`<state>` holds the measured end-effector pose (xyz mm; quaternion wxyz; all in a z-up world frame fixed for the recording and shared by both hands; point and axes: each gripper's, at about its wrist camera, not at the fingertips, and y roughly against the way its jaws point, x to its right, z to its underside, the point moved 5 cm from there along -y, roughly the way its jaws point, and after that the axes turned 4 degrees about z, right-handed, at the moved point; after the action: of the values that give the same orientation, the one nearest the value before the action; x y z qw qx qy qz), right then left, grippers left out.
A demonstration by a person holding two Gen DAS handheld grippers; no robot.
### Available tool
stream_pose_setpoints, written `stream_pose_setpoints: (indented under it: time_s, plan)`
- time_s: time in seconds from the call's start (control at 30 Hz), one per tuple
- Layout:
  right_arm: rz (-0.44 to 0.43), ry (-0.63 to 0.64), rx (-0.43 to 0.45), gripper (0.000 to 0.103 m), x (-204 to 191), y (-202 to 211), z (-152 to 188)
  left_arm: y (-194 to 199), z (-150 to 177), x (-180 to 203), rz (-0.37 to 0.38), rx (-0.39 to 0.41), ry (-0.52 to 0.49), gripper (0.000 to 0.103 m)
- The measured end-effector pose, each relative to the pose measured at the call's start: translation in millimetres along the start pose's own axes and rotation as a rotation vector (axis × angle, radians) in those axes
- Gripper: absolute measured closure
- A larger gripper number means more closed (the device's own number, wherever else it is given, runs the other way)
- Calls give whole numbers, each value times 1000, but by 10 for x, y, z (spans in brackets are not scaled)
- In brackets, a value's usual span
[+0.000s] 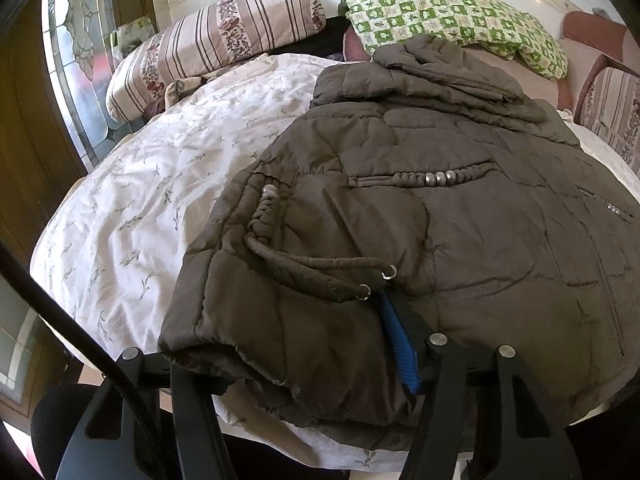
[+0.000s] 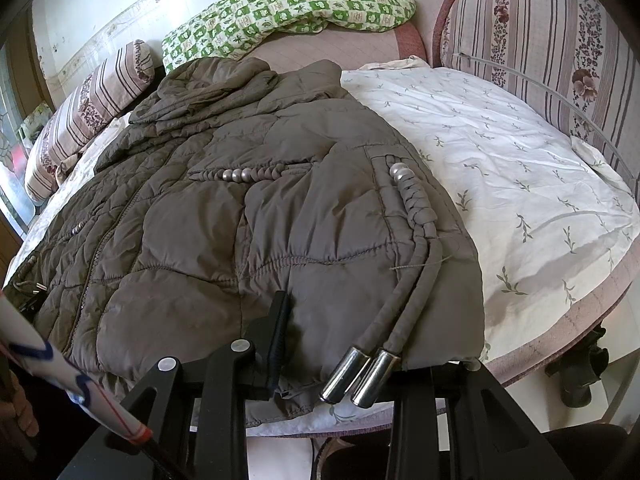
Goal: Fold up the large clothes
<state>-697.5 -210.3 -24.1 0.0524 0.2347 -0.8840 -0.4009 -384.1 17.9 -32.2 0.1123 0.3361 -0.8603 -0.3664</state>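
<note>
A brown quilted jacket (image 1: 420,208) lies spread on a bed, hem towards me, hood at the far end. It also shows in the right wrist view (image 2: 224,208). My left gripper (image 1: 304,344) stands wide around the jacket's left hem corner; one blue-padded finger (image 1: 396,340) lies on the cloth, the other is hidden under the hem. My right gripper (image 2: 360,344) stands wide around the right hem corner; one black finger (image 2: 278,328) rests on the cloth, the other is hidden beneath. Braided cords with metal tips (image 2: 360,376) hang over the hem.
The bed has a white leaf-print sheet (image 1: 152,184), also seen in the right wrist view (image 2: 500,168). A striped bolster (image 1: 208,44) and a green checked pillow (image 1: 452,16) lie at the far side. A striped cushion (image 2: 540,48) stands at the right. A glass door (image 1: 80,60) is at the left.
</note>
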Motion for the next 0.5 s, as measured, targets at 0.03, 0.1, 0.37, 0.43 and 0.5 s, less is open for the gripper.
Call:
stream_pose_setpoints:
  time_s: [0.03, 0.1, 0.37, 0.43, 0.5]
  plan:
    - [0, -1, 1, 68, 2, 0, 1, 3, -1, 3, 0, 1, -3, 44]
    - [-1, 1, 2, 69, 3, 0, -4, 9, -3, 9, 0, 3, -7, 46]
    - [75, 63, 79, 77, -102, 143, -39, 45, 3, 27, -7, 23, -32, 55]
    - [86, 73, 83, 77, -109, 147, -32, 52, -1, 35, -10, 28, -38, 57]
    - [85, 72, 81, 77, -103, 150, -32, 53, -4, 43, -15, 31, -43, 58]
